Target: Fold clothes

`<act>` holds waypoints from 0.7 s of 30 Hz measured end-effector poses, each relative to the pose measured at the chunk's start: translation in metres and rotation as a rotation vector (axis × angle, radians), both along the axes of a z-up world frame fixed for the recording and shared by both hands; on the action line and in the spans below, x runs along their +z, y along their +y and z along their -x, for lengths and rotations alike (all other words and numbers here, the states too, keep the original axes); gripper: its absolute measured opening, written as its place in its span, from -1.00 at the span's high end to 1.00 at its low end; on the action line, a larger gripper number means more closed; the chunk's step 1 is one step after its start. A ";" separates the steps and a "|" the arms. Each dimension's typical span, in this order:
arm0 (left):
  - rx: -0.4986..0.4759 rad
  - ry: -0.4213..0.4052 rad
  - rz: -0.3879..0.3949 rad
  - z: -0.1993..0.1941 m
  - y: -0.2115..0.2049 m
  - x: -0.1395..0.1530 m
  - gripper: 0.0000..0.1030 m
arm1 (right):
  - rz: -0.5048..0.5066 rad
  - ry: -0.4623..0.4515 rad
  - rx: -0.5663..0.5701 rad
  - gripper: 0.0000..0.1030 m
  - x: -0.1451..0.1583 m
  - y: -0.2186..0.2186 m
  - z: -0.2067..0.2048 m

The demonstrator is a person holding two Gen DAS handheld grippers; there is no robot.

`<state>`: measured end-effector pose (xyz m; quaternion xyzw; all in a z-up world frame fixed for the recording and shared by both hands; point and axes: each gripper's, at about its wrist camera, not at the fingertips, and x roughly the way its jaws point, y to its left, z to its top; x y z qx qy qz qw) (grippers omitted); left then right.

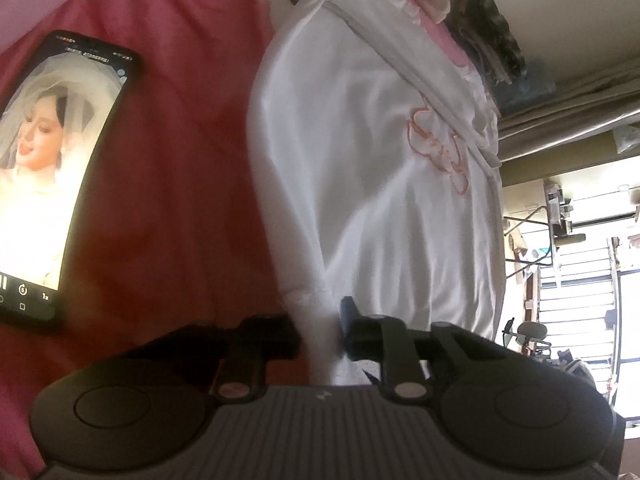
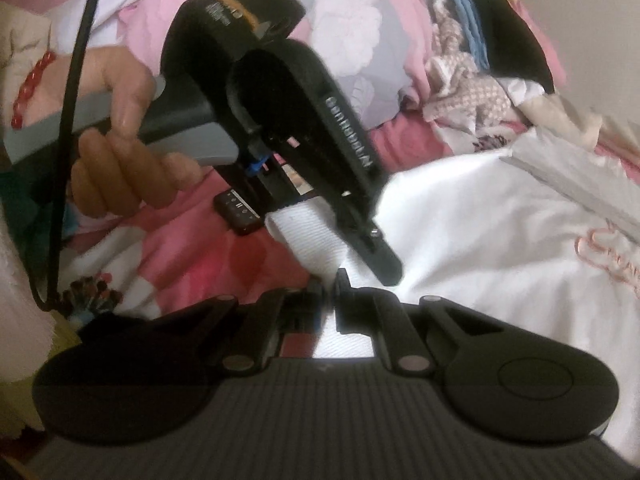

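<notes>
On the bed [image 1: 168, 168], beside a phone [image 1: 52, 168], both tools grip the white shirt's [image 1: 360, 160] cuff: left tool [image 1: 320, 336], right tool [image 2: 328, 304].

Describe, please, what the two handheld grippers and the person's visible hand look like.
Both grippers, left gripper and right gripper, are matte black with round side discs and ribbed grey bodies. The left one shows a grey handle, white lettering and a black cable. The hand wears a red bead bracelet.

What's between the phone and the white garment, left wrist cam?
Only bare red bedcover. The phone lies left and the white garment right, nothing between them in the left wrist view. The left gripper pinches the garment's cuff.
</notes>
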<state>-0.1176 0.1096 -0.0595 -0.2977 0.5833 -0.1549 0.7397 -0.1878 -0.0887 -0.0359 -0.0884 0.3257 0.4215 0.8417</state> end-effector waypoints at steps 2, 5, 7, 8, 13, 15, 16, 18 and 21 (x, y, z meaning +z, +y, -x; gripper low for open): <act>-0.011 -0.011 -0.027 0.001 -0.002 0.000 0.74 | -0.033 0.049 -0.016 0.87 -0.001 -0.007 -0.004; -0.056 -0.043 -0.097 0.003 -0.010 0.004 0.76 | -0.070 0.131 -0.061 0.73 -0.005 -0.021 -0.011; -0.103 -0.077 -0.165 0.005 -0.019 0.007 0.76 | -0.095 0.186 -0.099 0.56 -0.008 -0.033 -0.017; -0.127 -0.097 -0.200 0.006 -0.023 0.009 0.76 | -0.112 0.214 -0.132 0.56 -0.008 -0.042 -0.020; -0.248 -0.191 -0.371 0.015 -0.045 0.014 0.76 | -0.218 0.308 -0.376 0.55 -0.001 -0.104 -0.039; -0.274 -0.209 -0.409 0.018 -0.049 0.013 0.75 | -0.281 0.331 -0.494 0.55 0.002 -0.138 -0.041; -0.282 -0.213 -0.420 0.019 -0.050 0.013 0.74 | -0.313 0.343 -0.553 0.55 0.003 -0.155 -0.043; -0.290 -0.216 -0.433 0.019 -0.051 0.012 0.73 | -0.376 0.365 -0.672 0.54 0.005 -0.189 -0.045; -0.293 -0.211 -0.437 0.019 -0.049 0.011 0.72 | -0.444 0.383 -0.834 0.44 0.008 -0.241 -0.041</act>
